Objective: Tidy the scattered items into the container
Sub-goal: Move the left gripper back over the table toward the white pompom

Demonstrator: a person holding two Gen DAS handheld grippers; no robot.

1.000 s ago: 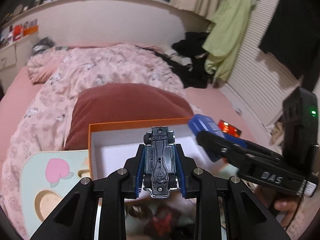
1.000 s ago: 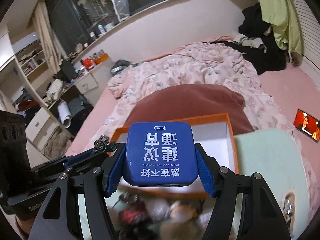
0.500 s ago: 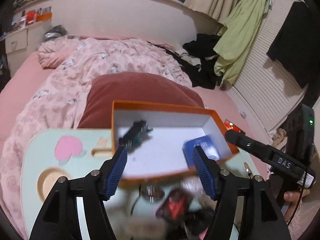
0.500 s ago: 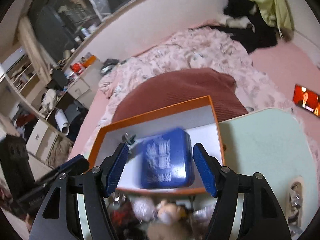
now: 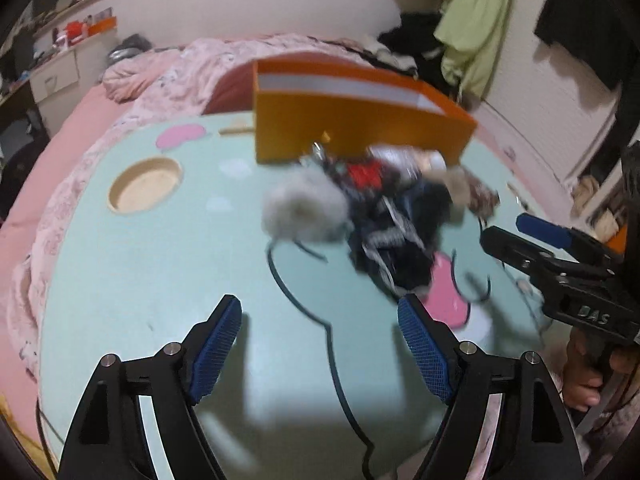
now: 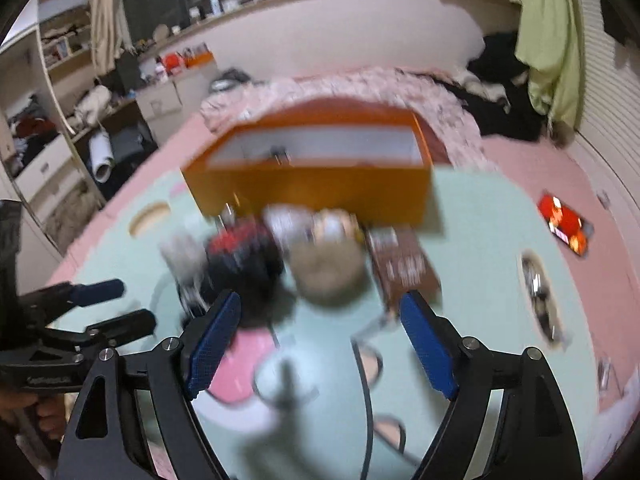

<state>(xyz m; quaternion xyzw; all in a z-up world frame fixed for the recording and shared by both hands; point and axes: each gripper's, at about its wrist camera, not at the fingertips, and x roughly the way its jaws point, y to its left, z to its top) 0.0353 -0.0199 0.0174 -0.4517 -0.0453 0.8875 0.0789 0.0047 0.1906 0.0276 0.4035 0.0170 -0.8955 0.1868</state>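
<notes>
Orange box (image 5: 360,128): far edge of mint surface (image 5: 152,264)
Clutter pile (image 5: 376,212): loose, just before box
Left hand-held gripper (image 5: 320,340): jaws just opened wide, empty
Right hand-held gripper (image 6: 320,340): same
Risk: tangled items may drag neighbours off when lifted

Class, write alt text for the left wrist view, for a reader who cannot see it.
The left tongs, blue-padded and open with nothing between them, point down at a mint-green table. Ahead lies a blurred pile of small items, among them a grey fluffy ball, in front of an orange box. The right tongs enter from the right edge.
</notes>
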